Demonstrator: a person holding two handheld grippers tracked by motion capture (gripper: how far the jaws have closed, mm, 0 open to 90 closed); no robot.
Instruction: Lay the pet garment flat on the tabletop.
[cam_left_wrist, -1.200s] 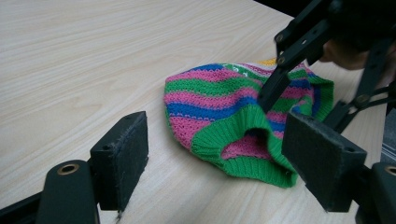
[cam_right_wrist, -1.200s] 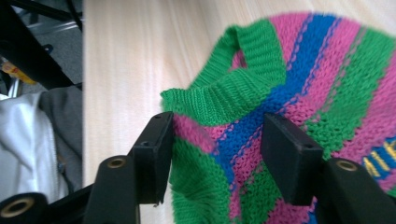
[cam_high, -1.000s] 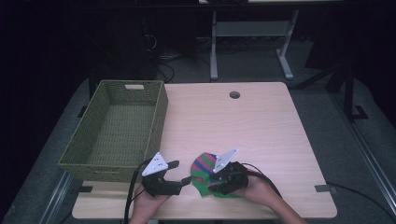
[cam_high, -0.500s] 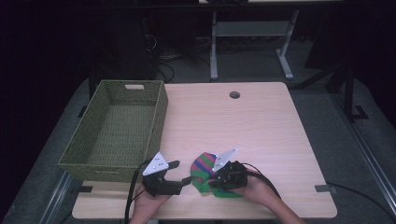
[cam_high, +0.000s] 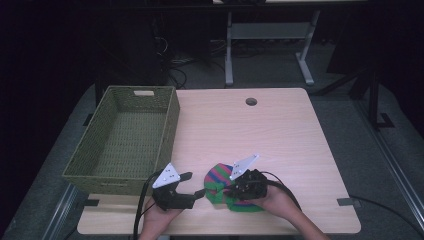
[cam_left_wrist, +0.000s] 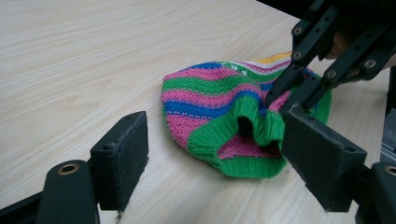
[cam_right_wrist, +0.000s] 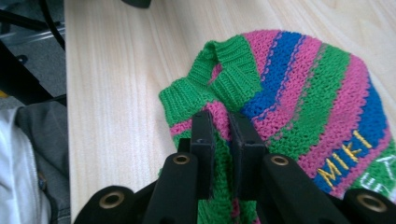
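The right gripper (cam_right_wrist: 219, 122) has just been closing and pinches the striped knit hat (cam_high: 220, 181) at the bench's (cam_high: 280, 135) near edge; the left gripper (cam_left_wrist: 210, 163) gapes empty beside it.

A knitted hat (cam_right_wrist: 299, 98) with pink, blue and green stripes and a ribbed green cuff lies flat on the pale wooden tabletop (cam_high: 280, 130), near its front edge. Yellow letters reading "MIKI" mark one blue stripe. Its cuff is bunched and partly open.
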